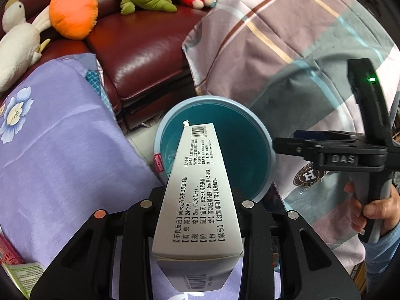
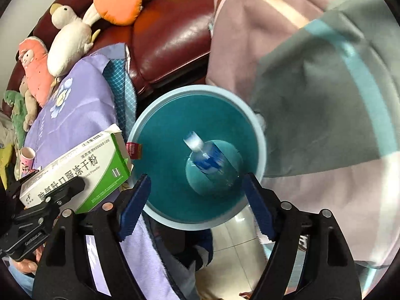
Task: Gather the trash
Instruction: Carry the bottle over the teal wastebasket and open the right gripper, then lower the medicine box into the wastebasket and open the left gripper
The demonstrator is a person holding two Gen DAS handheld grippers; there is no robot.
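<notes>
We see a dark red leather sofa [image 1: 145, 50] across the upper part of both views, with a plaid blanket [image 1: 287, 37] at the upper right and a purple flowered cloth [image 1: 62, 150] at the left. Plush toys sit along the top: an orange carrot [image 1: 73, 7] and a white duck [image 2: 68, 47].

At frame centre stands the teal bin [image 2: 261, 135], mouth facing us. In the right wrist view a blurred plastic bottle [image 2: 212, 160] with a blue label shows inside the bin, apart from the blue pads.

The right gripper [image 2: 197, 207] stands wide open above the bin rim, nothing between its fingers. The left gripper [image 1: 197, 215] is clamped on a white medicine box [image 1: 197, 187]; the box's far end reaches over the bin mouth. In the right wrist view the same box shows a green side at lower left.
</notes>
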